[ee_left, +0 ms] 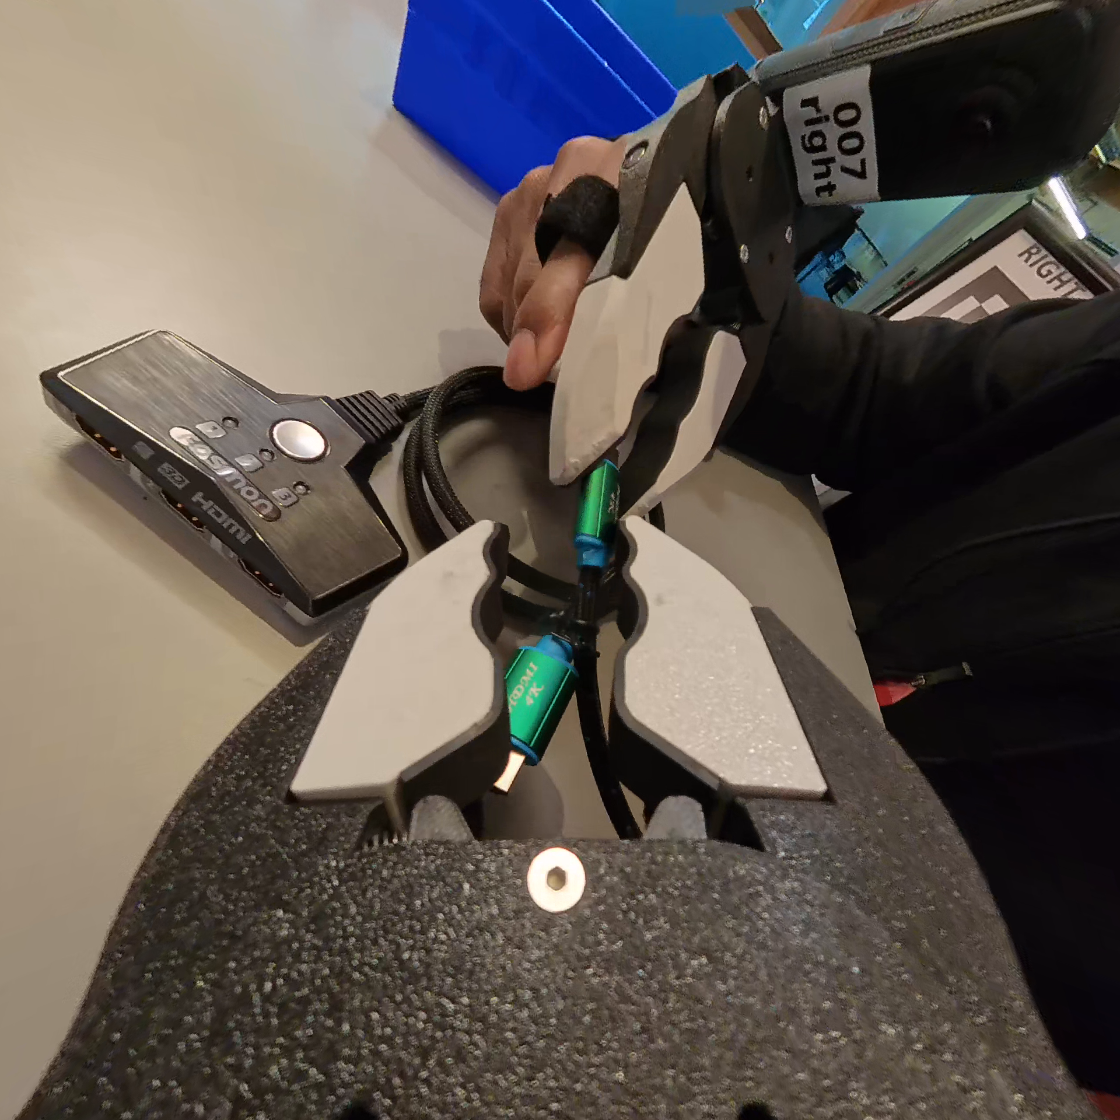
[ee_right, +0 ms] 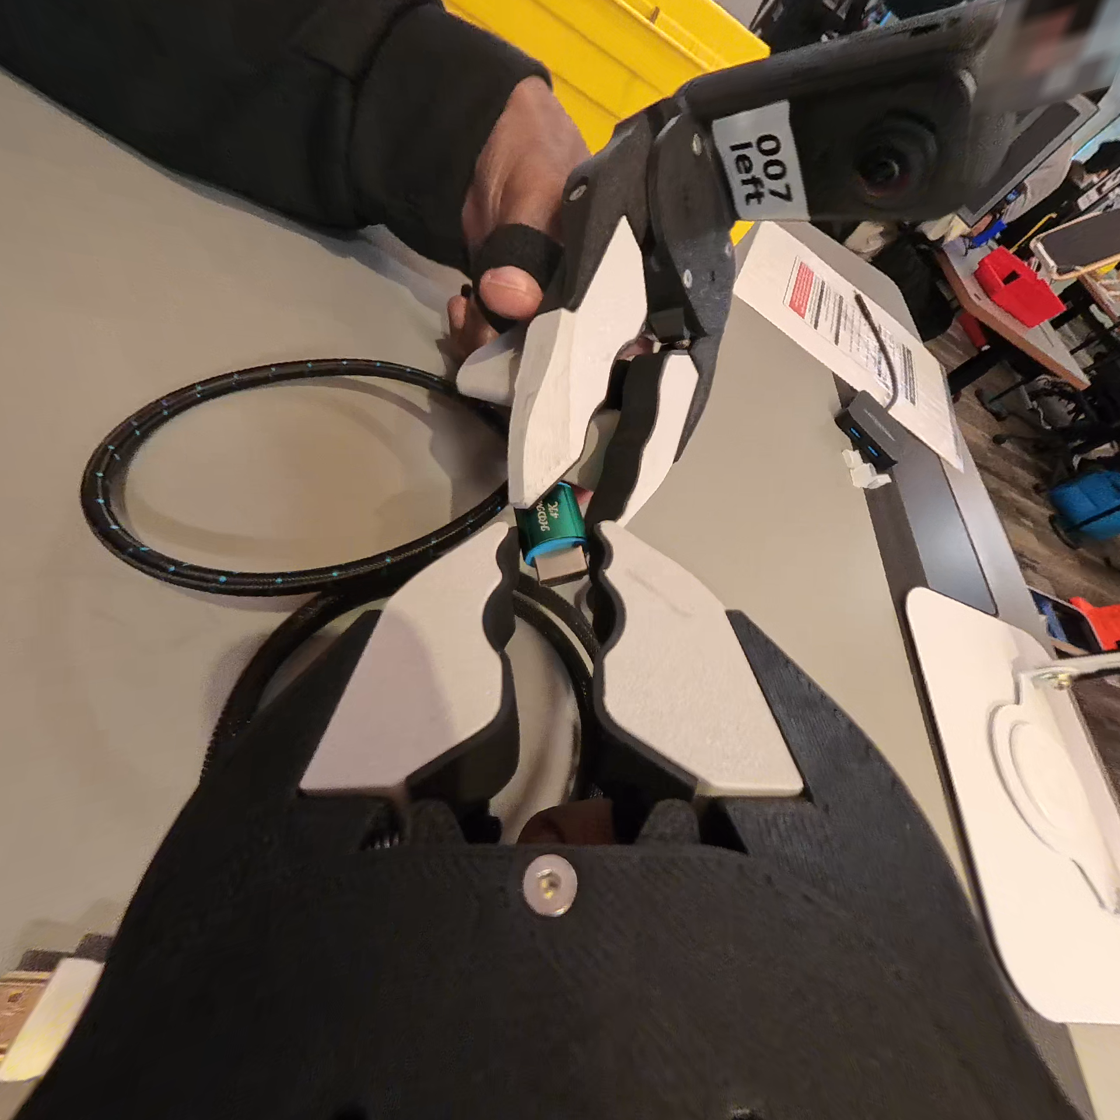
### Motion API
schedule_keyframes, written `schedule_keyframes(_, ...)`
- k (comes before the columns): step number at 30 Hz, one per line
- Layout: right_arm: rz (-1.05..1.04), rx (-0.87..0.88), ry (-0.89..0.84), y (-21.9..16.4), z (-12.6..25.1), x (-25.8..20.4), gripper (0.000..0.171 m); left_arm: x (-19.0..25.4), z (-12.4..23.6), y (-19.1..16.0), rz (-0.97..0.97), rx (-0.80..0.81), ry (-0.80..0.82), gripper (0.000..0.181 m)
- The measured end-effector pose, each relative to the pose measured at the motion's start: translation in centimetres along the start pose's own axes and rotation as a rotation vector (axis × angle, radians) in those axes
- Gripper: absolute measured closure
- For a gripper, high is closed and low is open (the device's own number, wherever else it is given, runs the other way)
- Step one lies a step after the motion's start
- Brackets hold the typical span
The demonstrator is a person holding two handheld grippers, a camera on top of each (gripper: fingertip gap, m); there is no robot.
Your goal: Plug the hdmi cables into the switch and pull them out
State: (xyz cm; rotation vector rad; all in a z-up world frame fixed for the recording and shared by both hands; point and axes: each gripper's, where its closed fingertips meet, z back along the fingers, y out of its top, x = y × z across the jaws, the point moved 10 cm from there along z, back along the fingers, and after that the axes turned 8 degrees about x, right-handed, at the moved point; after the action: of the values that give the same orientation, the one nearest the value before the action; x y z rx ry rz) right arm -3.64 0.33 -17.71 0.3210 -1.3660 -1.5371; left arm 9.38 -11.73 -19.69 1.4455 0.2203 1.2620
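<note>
Blue bin (ee_left: 515,79), yellow bin (ee_right: 606,54), poss. USB hub (ee_right: 866,433)

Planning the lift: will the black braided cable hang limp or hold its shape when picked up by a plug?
The braided cable probably keeps some shape: it lies in a wide, even loop on the table. It likely springs back, so the green plug may swing. The plug's glossy shell looks slippery.

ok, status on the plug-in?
Right gripper shut on green plug; left gripper open around its cable end. Switch ports empty. Second plug loose.
</note>
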Motion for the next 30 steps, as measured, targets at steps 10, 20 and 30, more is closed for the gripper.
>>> schedule_keyframes(10, -0.084, -0.052, -0.094, -0.2, 0.2, 1.1, 0.141, 0.2, 0.9, 0.1, -0.019, 0.033, -0.038, 0.170)
schedule_keyframes(20, -0.770, -0.391, -0.135, -4.7, 0.6, 6.4, 0.115, -1.9, 5.8, 0.1, 0.116, 0.063, 0.102, 0.170)
schedule_keyframes(30, -0.650, -0.500, 0.062, -4.4, -2.8, 5.7, 0.132, -3.4, 6.4, -0.6, 0.176, 0.020, 0.201, 0.170)
